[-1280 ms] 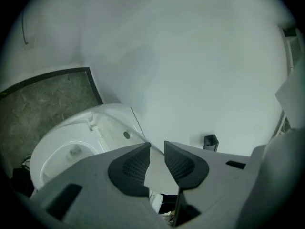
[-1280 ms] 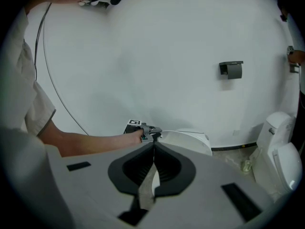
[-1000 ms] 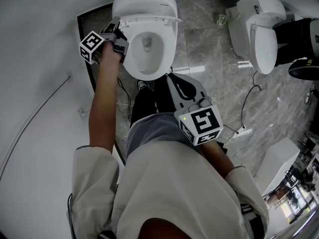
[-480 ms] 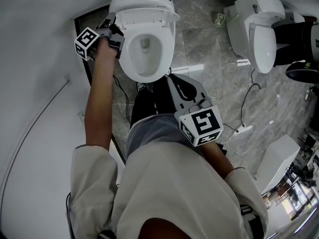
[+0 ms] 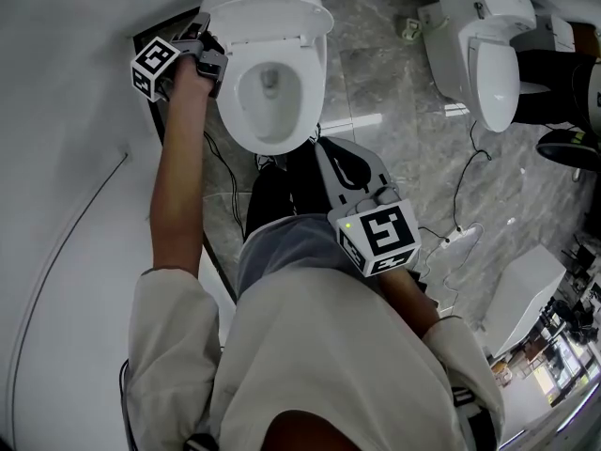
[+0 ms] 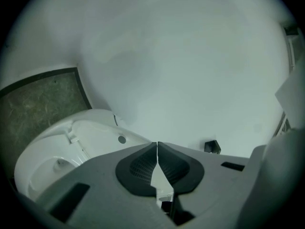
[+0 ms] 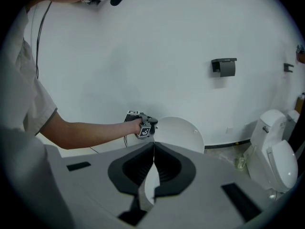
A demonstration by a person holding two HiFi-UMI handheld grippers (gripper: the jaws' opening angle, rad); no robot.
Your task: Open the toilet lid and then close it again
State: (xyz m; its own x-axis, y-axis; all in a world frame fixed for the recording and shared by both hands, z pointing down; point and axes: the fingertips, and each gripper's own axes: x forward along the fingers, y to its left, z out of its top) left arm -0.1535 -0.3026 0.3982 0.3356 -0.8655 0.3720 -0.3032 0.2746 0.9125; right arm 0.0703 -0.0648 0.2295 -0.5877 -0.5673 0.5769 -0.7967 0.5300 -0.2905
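Near the person's body, the right hand-held gripper [image 7: 153, 144] hangs idle, its jaws pressed together on nothing. Farther off, the toilet lid [image 5: 268, 6] stands raised at the far end of the bowl [image 5: 272, 97], so the opening step looks done. The left hand-held gripper [image 5: 208, 36], also pressed together and empty, sits at the lid's left edge, possibly touching it. The next move calls for tipping the lid forward and easing it down.

The person's left arm [image 5: 177, 181] is stretching, bare and almost straight, from the lower left toward the upper left of the head view. It is carrying the left hand-held gripper [image 5: 200, 28], whose jaws are pressing together with nothing between them. The right arm [image 5: 413, 299] is bending close to the body at centre frame. It is holding the right hand-held gripper [image 5: 321, 147], which is pointing up the frame with its jaws meeting at the tips, empty.
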